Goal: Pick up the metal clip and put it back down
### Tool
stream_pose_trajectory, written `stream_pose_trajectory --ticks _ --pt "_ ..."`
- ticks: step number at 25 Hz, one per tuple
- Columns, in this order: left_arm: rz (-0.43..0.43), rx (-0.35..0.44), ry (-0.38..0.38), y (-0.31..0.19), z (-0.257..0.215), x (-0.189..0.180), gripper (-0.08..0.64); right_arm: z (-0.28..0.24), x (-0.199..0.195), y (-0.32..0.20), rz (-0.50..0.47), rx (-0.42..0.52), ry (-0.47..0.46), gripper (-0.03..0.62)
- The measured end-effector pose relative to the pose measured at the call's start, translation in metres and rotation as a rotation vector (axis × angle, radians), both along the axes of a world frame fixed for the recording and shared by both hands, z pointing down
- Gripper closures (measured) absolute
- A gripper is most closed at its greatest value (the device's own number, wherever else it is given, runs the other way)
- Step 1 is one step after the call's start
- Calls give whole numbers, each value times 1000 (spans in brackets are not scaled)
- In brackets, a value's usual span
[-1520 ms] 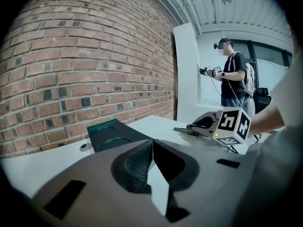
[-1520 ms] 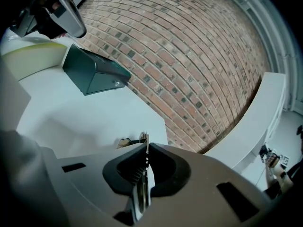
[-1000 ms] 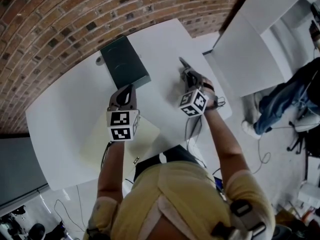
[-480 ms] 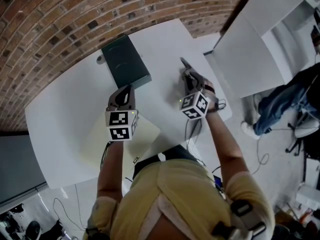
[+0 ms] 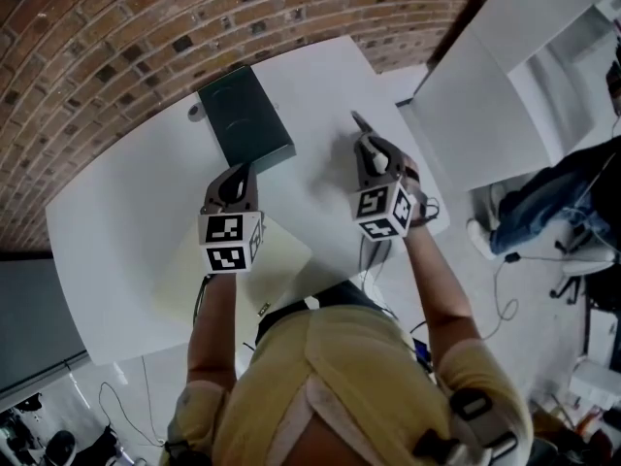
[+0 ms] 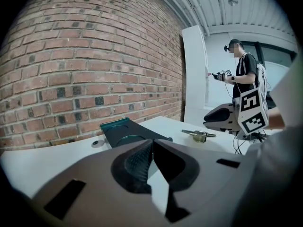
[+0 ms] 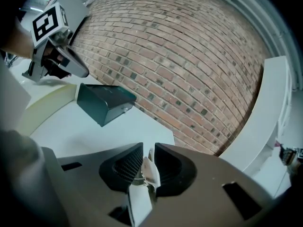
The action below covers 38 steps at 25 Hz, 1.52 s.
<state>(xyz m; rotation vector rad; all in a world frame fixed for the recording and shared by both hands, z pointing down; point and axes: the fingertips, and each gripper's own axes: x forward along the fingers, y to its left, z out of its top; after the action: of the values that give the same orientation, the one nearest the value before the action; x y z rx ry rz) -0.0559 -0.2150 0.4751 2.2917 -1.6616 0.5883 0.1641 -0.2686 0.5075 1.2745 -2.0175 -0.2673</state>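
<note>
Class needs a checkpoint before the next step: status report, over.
Left gripper shut, empty. Right gripper open, clip between its jaws, down on table. Box stands apart, nothing blocking.

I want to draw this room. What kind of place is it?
Probably a lab or workshop, though that's a guess. It has a bare brick wall, a plain white table, and another person across the room holding some equipment.

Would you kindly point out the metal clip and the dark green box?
metal clip [image 6: 200,135], left gripper view, on its thicker middle.
dark green box [image 5: 243,119], head view, on its top face.
</note>
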Motion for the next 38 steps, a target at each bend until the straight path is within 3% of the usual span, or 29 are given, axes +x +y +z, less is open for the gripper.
stream_pose_trajectory --ticks 22,29,38 --pt "-116 20 40 22 -20 -45 557 -62 -36 14 19 27 -255 588" --pt "-131 14 46 26 -19 -47 557 -68 -54 21 -8 -7 -370 589" --pt "-158 7 52 33 -19 -56 557 -69 -55 28 30 -62 -509 589"
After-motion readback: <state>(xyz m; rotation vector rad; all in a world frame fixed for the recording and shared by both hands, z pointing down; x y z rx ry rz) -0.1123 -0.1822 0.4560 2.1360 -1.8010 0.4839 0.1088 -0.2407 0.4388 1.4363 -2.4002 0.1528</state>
